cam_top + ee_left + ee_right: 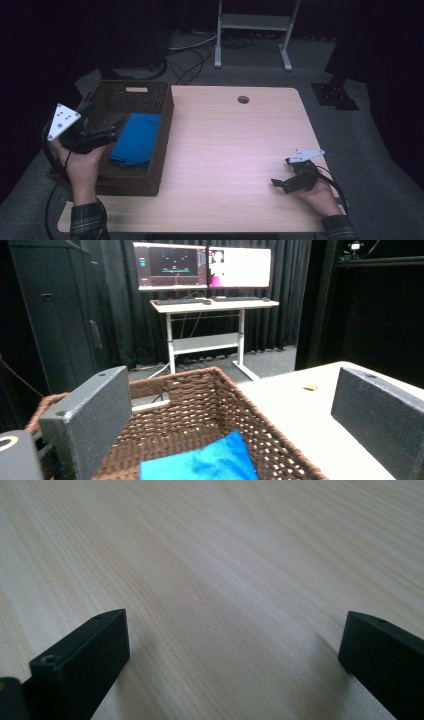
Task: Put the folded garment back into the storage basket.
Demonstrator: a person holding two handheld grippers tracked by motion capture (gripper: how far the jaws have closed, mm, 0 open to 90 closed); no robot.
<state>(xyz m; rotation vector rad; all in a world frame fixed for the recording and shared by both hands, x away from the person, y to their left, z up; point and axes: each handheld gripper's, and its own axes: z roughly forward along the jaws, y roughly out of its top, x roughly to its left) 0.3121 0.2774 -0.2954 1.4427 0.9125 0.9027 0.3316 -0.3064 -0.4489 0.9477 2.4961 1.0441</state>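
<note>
Hovering over the near left edge of a dark brown woven wicker basket (161, 117), the left gripper (102, 124) is held with its two black jaws spread wide and nothing between them. A folded bright blue cloth (137, 139) lies flat on the floor of the basket, along its right-hand wall, just beyond and to the right of the jaw tips; whether the nearer jaw brushes the cloth cannot be made out from the dim high view. In the left gripper view the same blue cloth (200, 462) sits low between the parted jaws, with the basket's woven rim (260, 432) running away toward a white desk carrying two lit monitors (202, 266) at the back of the dark room. The basket stands on the left end of a pale wood-grain table (235, 145). Well apart, near the table's front right corner, the right gripper (284, 172) rests low over bare tabletop, its jaws likewise wide apart and holding nothing, as the right gripper view confirms with plain wood grain (225, 580) between them.
</note>
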